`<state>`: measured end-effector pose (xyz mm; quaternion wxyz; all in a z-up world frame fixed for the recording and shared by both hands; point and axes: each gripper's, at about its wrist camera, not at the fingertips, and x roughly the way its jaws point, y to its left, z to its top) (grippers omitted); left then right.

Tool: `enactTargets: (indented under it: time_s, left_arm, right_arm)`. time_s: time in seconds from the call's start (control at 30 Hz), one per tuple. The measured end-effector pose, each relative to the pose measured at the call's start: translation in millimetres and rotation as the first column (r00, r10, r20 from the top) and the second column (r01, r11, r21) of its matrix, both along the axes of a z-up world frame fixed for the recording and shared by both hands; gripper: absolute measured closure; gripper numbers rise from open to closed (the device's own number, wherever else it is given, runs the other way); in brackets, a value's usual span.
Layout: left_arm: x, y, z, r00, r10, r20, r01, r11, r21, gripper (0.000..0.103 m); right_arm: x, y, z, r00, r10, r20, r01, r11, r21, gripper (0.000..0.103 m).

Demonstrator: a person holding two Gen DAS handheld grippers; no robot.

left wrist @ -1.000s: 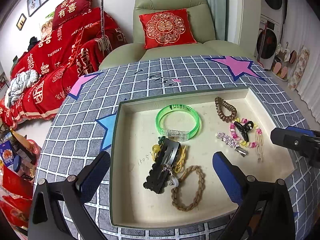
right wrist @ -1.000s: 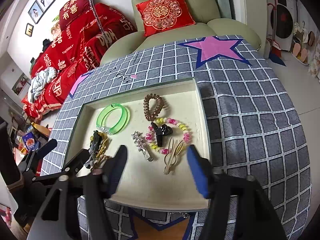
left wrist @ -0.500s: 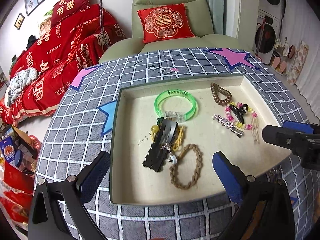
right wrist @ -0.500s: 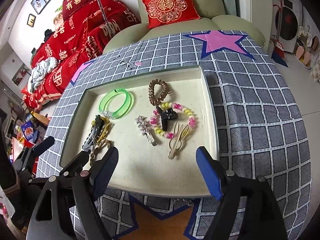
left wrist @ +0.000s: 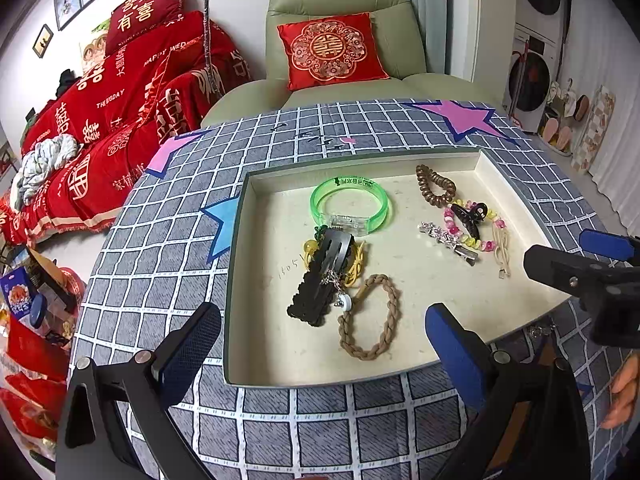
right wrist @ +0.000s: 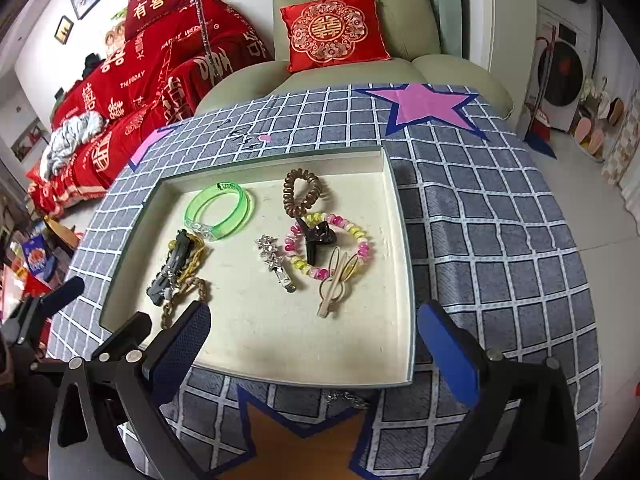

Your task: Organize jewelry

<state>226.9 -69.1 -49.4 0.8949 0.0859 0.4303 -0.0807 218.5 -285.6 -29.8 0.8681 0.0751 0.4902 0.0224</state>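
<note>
- Blue-padded jaws of the right gripper (right wrist: 316, 354) are seen spread wide with nothing between them; they have just been opening, and they hang over the near rim of the tray (right wrist: 280, 378)
- Equally wide and empty stands the left gripper (left wrist: 320, 354), poised over the tray's near edge on the other side
- Nearest ahead of the right jaws, slightly to their right, the beige hair clip (right wrist: 335, 282) is found; its long axis runs away from the gripper, tilted a little rightward, so the open pads would be set across its narrow width
- Just to its left the silver rhinestone clip (right wrist: 275, 263) lies at a slant, touching nothing else
- Beyond these, the black claw clip (right wrist: 316, 237) rests on the pink and yellow bead bracelet (right wrist: 360, 246), with the brown spiral hair tie (right wrist: 301, 197) farther back
- Ahead of the left jaws the braided tan bracelet (left wrist: 370, 322) is closest, with the black comb clip (left wrist: 322, 280) piled on yellow cord behind it
- Farthest on that side lies the green bangle (left wrist: 350, 210)
- The right hand is judged the nearer to the beige clip, the left to the braid
</note>
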Motion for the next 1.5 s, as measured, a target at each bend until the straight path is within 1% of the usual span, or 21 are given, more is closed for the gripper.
enactTargets:
  time_s: [0.17, 0.33, 0.5, 0.7, 0.93, 1.17, 1.37, 1.5]
  left_arm:
    - [-1.5, 0.6, -0.4, 1.000, 0.000, -0.013, 0.000, 1.000, -0.004, 0.000]
    - [-4.9, 2.5, -1.1, 0.999, 0.002, -0.033, -0.002, 1.000, 0.003, 0.000]
    - [-14.9, 7.4, -1.6, 0.998, -0.003, -0.069, 0.002, 1.000, -0.006, 0.000]
    - [-50.7, 17.5, 7.5, 1.000, 0.017, -0.026, -0.017, 1.000, 0.001, 0.000]
    - [-101.7, 32.5, 19.3, 0.999, 0.046, -0.008, -0.046, 0.999, -0.024, 0.000]
    - [-149.9, 49.5, 34.3, 0.997, 0.071, 0.023, -0.070, 0.997, -0.036, 0.000]
    - [-186.9, 61.3, 52.7, 0.992, 0.092, 0.086, -0.088, 0.995, -0.049, 0.000]
    - [-205.4, 62.3, 60.5, 0.988, 0.088, 0.129, -0.085, 0.996, -0.033, 0.000]
  right_arm:
    - [-0.7, 0.4, 1.2, 1.000, 0.004, -0.026, -0.005, 1.000, -0.029, 0.000]
    - [0.9, 3.1, -3.7, 0.996, 0.019, -0.088, -0.021, 1.000, -0.023, 0.000]
    - [-8.5, 7.6, -1.2, 0.996, 0.023, -0.086, -0.026, 0.999, -0.031, 0.000]
    - [-42.2, 16.5, 16.5, 1.000, 0.026, -0.013, -0.027, 0.996, -0.082, 0.000]
    - [-94.4, 21.3, 34.3, 0.998, -0.008, 0.056, 0.013, 0.997, -0.082, 0.000]
    - [-148.5, 28.8, 55.8, 0.992, -0.020, 0.121, 0.034, 0.993, -0.111, 0.000]
    - [-192.9, 42.6, 76.6, 0.982, -0.021, 0.187, 0.051, 0.987, -0.153, 0.000]
    - [-215.5, 51.5, 88.8, 0.974, -0.023, 0.223, 0.060, 0.985, -0.160, 0.000]
